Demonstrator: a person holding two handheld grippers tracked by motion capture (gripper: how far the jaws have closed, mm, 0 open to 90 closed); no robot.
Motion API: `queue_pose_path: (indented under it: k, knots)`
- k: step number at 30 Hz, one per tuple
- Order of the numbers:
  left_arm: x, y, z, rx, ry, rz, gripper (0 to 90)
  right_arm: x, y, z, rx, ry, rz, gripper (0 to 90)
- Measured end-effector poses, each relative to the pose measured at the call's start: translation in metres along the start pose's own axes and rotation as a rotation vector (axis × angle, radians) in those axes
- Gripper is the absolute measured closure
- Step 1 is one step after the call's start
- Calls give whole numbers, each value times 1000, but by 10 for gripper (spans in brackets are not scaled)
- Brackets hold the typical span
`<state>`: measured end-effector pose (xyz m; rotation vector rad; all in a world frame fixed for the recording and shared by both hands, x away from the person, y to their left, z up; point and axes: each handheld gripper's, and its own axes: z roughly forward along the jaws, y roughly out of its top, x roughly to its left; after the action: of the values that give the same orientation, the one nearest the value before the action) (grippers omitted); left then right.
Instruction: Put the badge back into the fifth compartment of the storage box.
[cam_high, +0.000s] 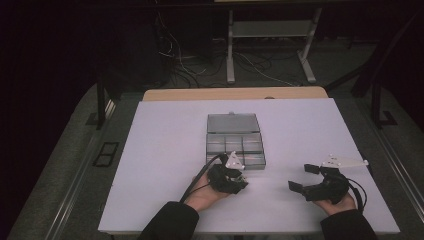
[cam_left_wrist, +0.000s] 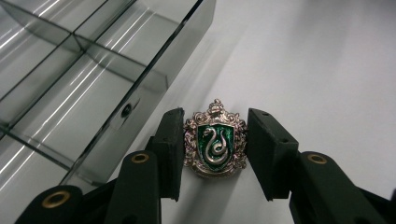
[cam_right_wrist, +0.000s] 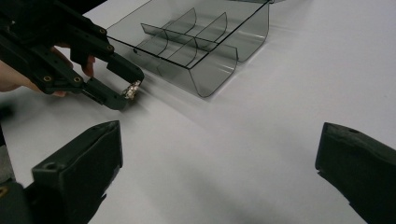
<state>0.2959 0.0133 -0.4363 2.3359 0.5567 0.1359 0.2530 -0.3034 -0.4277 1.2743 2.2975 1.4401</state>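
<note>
A small silver crest badge (cam_left_wrist: 215, 144) with a green shield and a silver snake lies on the white table (cam_high: 165, 165), just beside the front right corner of a clear grey compartment box (cam_high: 235, 145). My left gripper (cam_left_wrist: 215, 126) is shut on the badge, one black pad against each side of it. The right gripper view has the same grip at its upper left, with the badge (cam_right_wrist: 132, 89) between the left gripper (cam_right_wrist: 123, 81) fingertips. My right gripper (cam_high: 303, 177) rests open near the front right of the table, its jaws wide apart (cam_right_wrist: 219, 135) and nothing between them.
The box's lid (cam_high: 233, 123) lies open flat behind its divided tray (cam_right_wrist: 219, 70), whose compartments look bare. White table surface stretches to the left and right of the box. Beyond the far edge are a desk frame (cam_high: 270, 45) and cables on the floor.
</note>
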Motion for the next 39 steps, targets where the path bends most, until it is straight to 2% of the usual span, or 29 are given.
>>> queue_pose_path:
  k: [5,9,18,39]
  knots:
    - [1,5,-7,-5,-19,11,569,0,0,0,0,1,0,5]
    - [2,7,-11,-16,-47,0,569,0,0,0,1,1,3,5]
    - [8,17,-25,-38,-67,2,569,0,0,0,2,0,1,5]
    - [31,31,-50,-103,-36,-33,569,0,-1,1,9,5,-6,5]
